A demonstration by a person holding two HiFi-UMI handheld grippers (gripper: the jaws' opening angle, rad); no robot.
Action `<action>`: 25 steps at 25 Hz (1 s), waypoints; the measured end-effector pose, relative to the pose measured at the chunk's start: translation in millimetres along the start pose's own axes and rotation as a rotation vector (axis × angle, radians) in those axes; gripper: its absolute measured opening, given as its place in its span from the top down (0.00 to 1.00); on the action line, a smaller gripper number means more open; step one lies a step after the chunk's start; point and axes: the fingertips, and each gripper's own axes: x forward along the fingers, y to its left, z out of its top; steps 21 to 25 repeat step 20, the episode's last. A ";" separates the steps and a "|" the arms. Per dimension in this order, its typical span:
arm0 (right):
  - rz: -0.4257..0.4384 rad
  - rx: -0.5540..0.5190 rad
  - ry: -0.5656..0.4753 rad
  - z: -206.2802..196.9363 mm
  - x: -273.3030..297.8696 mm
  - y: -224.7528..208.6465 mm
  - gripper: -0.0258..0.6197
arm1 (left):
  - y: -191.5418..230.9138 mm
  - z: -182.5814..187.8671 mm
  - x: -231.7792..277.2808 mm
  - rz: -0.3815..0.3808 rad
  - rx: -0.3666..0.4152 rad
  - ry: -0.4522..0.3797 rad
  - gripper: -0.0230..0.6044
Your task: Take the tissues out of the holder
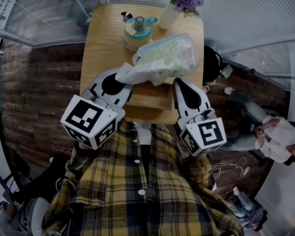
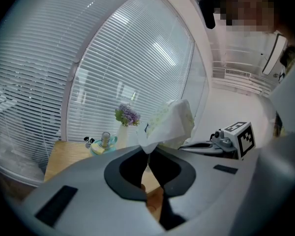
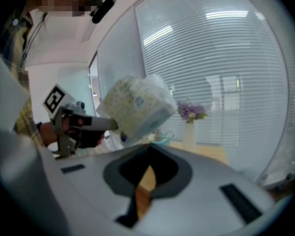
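The tissue pack (image 1: 167,58), in clear wrap with a pale green print, hangs above the wooden holder (image 1: 150,98) at the table's near edge. My left gripper (image 1: 120,77) is shut on the crumpled white end of the wrap, which in the left gripper view rises from the jaw tips (image 2: 148,151) up to the pack (image 2: 169,119). My right gripper (image 1: 177,81) meets the pack's near right edge with its jaws closed together. In the right gripper view the pack (image 3: 135,109) sits just above the jaw tips (image 3: 150,150).
On the wooden table (image 1: 101,43) behind the pack stand a teal lidded cup (image 1: 137,31) and a white vase of purple flowers (image 1: 172,11). Window blinds ring the far side. A person (image 1: 280,136) sits on the floor at the right among cables.
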 end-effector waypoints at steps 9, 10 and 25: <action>-0.010 0.000 0.001 -2.2 -2.6 -2.7 0.94 | -2.0 -1.9 1.0 -0.005 0.000 0.006 0.93; -0.010 0.001 0.001 -2.3 -3.0 -4.5 0.94 | -2.6 -1.9 2.5 -0.005 0.000 0.007 0.93; -0.020 0.008 0.000 -8.5 -9.6 -13.0 0.94 | -8.8 -8.2 6.2 -0.007 -0.002 0.017 0.93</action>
